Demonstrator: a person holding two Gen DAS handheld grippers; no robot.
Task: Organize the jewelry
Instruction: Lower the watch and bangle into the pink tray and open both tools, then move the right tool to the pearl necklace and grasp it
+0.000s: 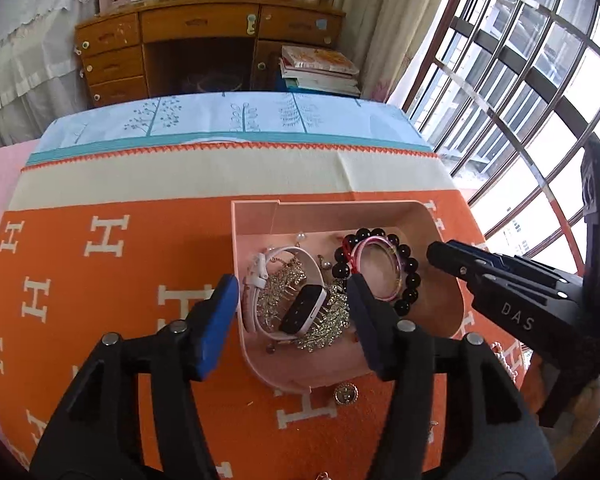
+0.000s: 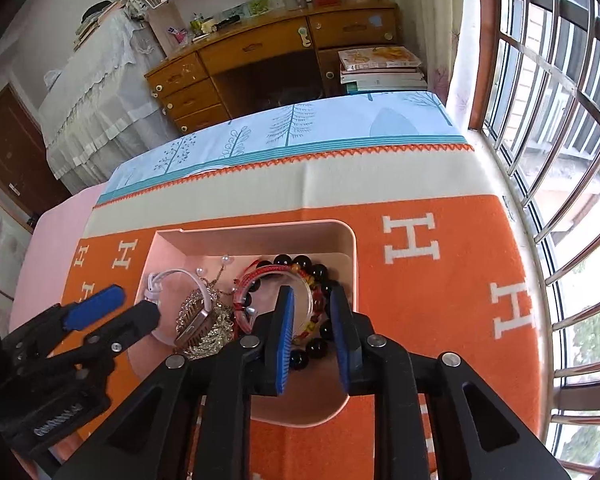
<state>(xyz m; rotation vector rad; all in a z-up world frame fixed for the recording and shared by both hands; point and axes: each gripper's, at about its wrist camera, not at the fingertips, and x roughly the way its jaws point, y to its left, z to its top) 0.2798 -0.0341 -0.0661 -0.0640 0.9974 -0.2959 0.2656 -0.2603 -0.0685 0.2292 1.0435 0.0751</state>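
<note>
- Left wrist view: the left gripper (image 1: pixel 292 320) hangs over the near left part of a pink tray (image 1: pixel 256 216), its blue-padded fingers (image 1: pixel 216 328) apart with nothing pressed between them; below the gap lie a white-strapped smartwatch (image 1: pixel 300 314) and a tangle of gold rhinestone jewelry (image 1: pixel 324 328).
- Only this view shows a round gold brooch (image 1: pixel 345 394) on the orange H-patterned cloth (image 1: pixel 100 280), just outside the tray's near wall.
- Right wrist view: the right gripper (image 2: pixel 314 332) is over the tray's right side, fingers (image 2: pixel 282 340) slightly apart, clamping nothing; they hide part of a black bead bracelet (image 2: pixel 312 350) and a red woven bangle (image 2: pixel 260 274).
- This view alone shows amber-red beads (image 2: pixel 310 326) between those fingers.
- Both views: pearl-tipped pieces (image 1: pixel 300 237) lie near the tray's far wall.
- Beyond the desk stand a wooden dresser (image 1: pixel 196 24), a stack of books (image 1: pixel 320 72) and a barred window (image 2: pixel 560 160).
</note>
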